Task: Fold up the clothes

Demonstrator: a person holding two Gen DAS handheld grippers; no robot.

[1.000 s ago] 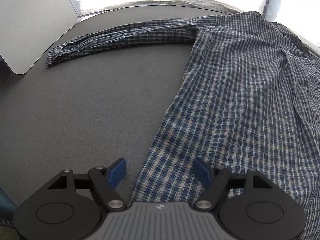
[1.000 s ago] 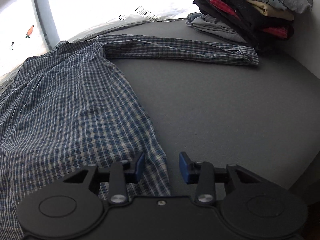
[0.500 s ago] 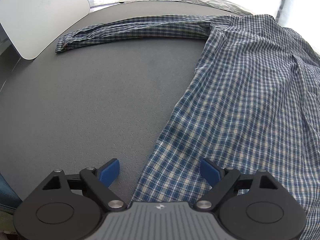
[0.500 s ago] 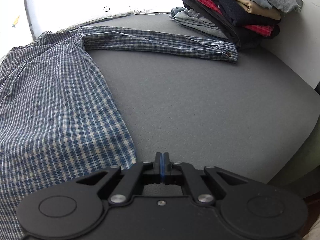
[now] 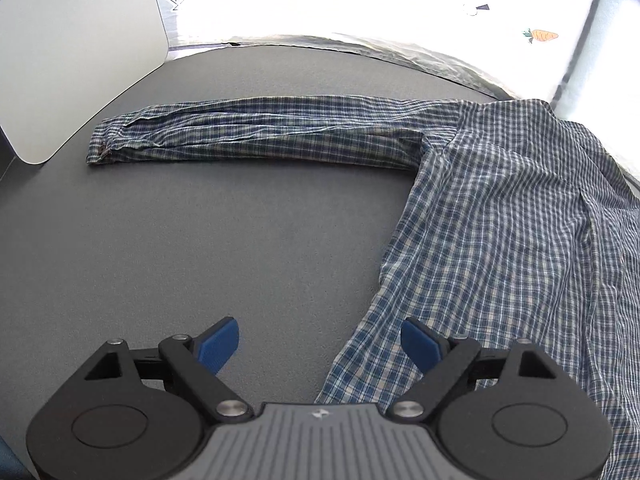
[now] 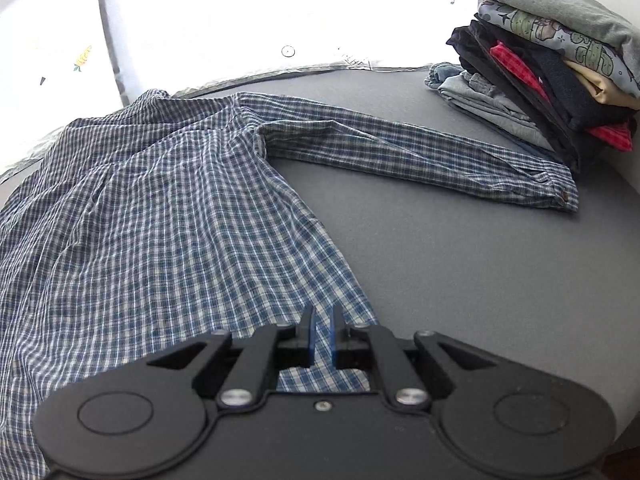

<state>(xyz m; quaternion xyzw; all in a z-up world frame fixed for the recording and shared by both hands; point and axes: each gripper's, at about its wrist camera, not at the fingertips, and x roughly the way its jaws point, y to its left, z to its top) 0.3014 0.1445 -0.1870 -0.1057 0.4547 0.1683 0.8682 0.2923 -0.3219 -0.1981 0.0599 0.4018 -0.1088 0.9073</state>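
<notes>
A blue and white plaid shirt [image 5: 500, 220] lies spread flat on the grey table [image 5: 200, 240], one sleeve [image 5: 260, 132] stretched out to the left. In the right wrist view the shirt [image 6: 160, 220] fills the left, its other sleeve [image 6: 420, 156] stretched right. My left gripper [image 5: 320, 344] is open wide and empty, above the shirt's lower left hem edge. My right gripper [image 6: 321, 334] has its jaws a narrow gap apart, over the shirt's lower right hem corner; I cannot tell whether cloth is pinched.
A stack of folded clothes [image 6: 540, 72] stands at the table's far right, just beyond the sleeve cuff [image 6: 560, 196]. A white board [image 5: 72, 52] leans at the far left. A bright white backdrop [image 5: 360, 0] runs behind the table.
The right gripper, open a second ago, was shut half a second ago beside the hem; it now shows a small gap over the hem corner. The left gripper opened wider and pulled back.
</notes>
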